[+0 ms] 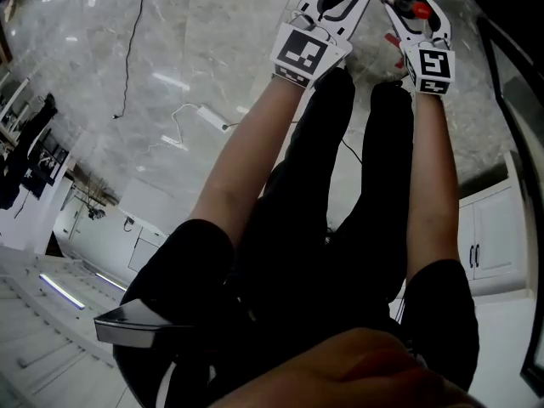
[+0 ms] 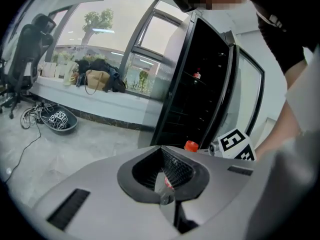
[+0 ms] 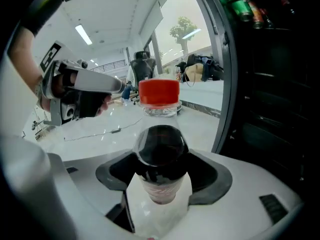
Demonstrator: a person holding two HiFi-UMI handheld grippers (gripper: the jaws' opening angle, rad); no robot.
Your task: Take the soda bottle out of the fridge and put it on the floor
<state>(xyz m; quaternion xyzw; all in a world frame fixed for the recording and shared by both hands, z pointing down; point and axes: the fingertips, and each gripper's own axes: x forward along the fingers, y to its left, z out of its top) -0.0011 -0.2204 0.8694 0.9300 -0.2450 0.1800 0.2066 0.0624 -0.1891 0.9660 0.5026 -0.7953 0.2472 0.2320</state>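
Floor (image 1: 212, 58): pale marble, bare below the grippers.
Fridge (image 2: 200, 84): dark, open on the right; drinks (image 3: 240, 5) on a high shelf.
Soda bottle (image 3: 160, 154): out of the fridge, held above the floor; dark soda inside, red cap on.
Right gripper (image 3: 161, 181): clamped on the bottle's body.
Left gripper (image 2: 163, 196): jaws pressed together, empty.
Risk: the smooth round bottle may slip, or tip if landed tilted.

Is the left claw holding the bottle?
No: the left claw is shut and empty, while the bottle sits clamped in the right claw.
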